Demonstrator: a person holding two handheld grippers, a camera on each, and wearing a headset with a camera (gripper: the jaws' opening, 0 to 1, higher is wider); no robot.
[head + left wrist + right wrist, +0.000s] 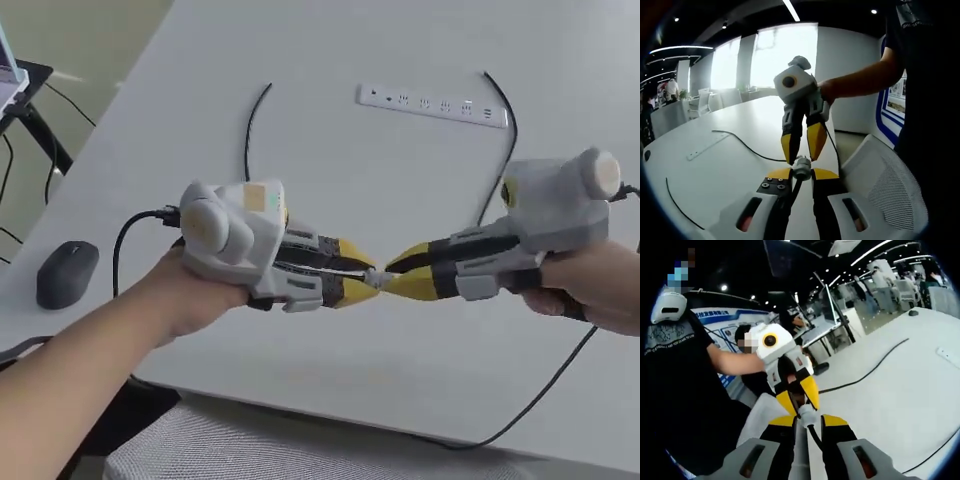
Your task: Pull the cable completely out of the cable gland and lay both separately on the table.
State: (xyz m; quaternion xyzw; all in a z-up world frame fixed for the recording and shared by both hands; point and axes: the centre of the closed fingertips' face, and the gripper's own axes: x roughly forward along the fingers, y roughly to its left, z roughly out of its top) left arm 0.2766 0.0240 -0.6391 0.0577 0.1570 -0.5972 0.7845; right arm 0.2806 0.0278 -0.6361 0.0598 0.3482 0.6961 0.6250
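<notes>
Jaws meet tip to tip in mid-air over the surface (330, 190), and the small pale gland (801, 168) sits right where they meet. The left gripper (364, 281) has its jaws drawn in to a narrow gap, apparently pinching the black cable (794, 192) that runs back between them. The right gripper (393, 268) is closed down just as far, seemingly on the gland itself, though which one grips which I can't say for certain. Black cable shows on both sides of the gland, so it looks threaded through and not yet free. Facing each other like this, the hands could draw straight apart. Beyond lie a power strip (430, 104) and a mouse (67, 272).
</notes>
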